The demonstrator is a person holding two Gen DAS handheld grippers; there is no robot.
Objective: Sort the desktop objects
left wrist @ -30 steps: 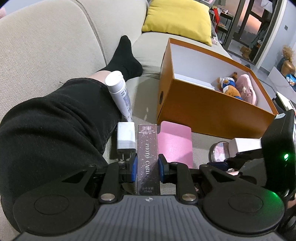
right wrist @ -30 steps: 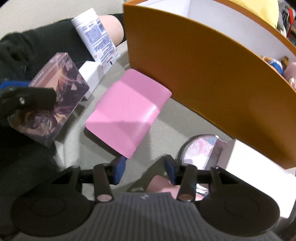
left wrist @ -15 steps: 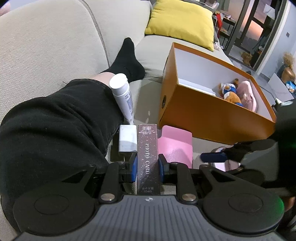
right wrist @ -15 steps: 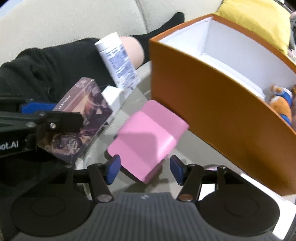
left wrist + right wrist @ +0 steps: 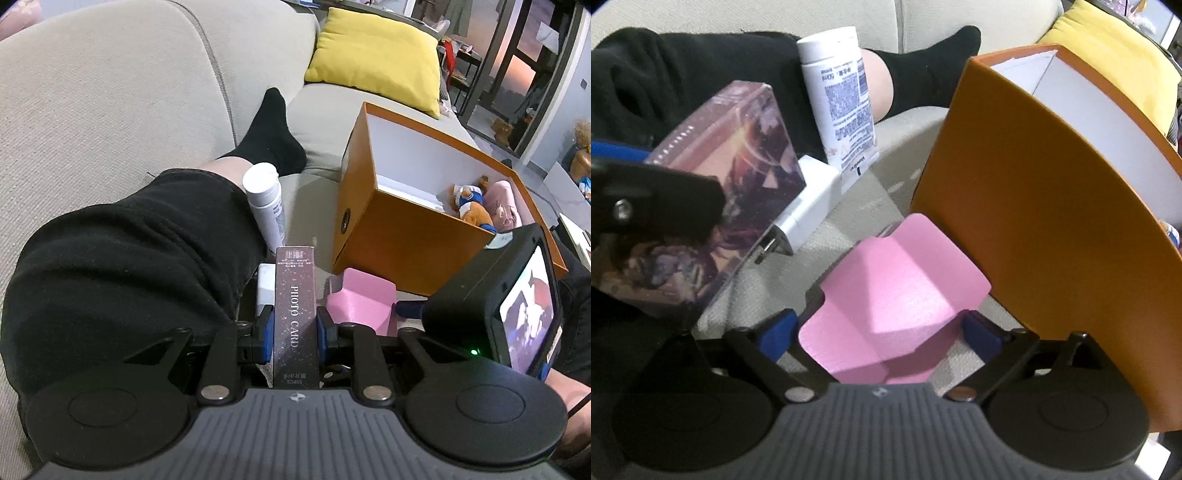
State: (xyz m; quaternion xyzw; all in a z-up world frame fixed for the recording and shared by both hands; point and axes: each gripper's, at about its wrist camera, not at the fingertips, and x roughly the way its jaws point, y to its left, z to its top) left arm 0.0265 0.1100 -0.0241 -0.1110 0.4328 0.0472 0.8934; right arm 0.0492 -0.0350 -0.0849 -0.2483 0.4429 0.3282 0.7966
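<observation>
Desktop objects are only partly sorted, as far as can be judged. Two plush toys (image 5: 480, 205) are seen lying inside the orange box (image 5: 406, 236), which is open at the top and white within; these may be counted as done. Several things are left on the sofa seat (image 5: 325, 147) in front of the box and beside a person's leg in black trousers (image 5: 129, 258).

A slim dark photo card box (image 5: 295, 314), printed with "PHOTO CARD" along its narrow side and with purple artwork on its broad face, is gripped by the left tongs (image 5: 295, 328), whose blue pads are pressed on its two sides; it is held clear of the seat and has not yet been brought to the orange box.

A pink moulded piece (image 5: 897, 295), matt and angular with cut corners, is lying flat on the seat just beside the orange wall. It is straddled by the right tongs (image 5: 882, 332), whose jaws are opening wide; the pads are not seen pressing on it, so it is judged not yet grasped.

A white charger plug (image 5: 809, 206) with metal prongs and a white tube with blue print (image 5: 842, 107), leaning against the leg, are also left untouched.
</observation>
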